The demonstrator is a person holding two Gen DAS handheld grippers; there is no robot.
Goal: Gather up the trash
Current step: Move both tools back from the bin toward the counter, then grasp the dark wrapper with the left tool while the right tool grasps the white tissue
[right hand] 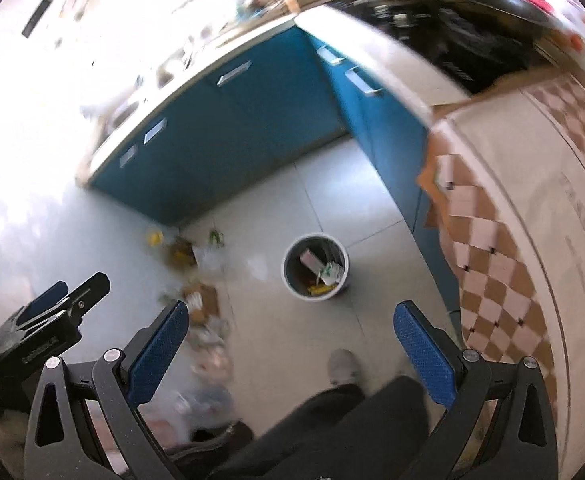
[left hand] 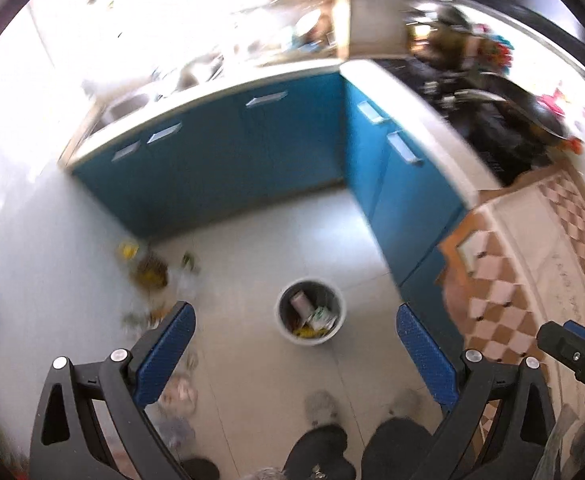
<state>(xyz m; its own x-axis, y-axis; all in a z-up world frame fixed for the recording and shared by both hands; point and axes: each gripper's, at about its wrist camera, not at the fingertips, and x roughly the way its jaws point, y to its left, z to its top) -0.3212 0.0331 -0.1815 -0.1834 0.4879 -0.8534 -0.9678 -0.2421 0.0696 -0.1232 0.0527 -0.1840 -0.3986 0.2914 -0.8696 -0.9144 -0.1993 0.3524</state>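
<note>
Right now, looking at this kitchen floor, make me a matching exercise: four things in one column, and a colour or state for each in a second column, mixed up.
Things:
1. trash bin
2. cabinet doors
3. left hand-held gripper
4. litter pile

Descriptions:
A. blue, with pale handles
B. open, holding nothing
C. scattered on the floor beside the bin
D. round, pale, already has waste inside

Pairs: 1-D, 2-A, 3-B, 4-C

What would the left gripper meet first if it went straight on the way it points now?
Probably the bin on the floor: it sits between the open fingers of the left gripper, nothing visible in between. Depth is unclear, so it may reach bare floor instead.
</note>
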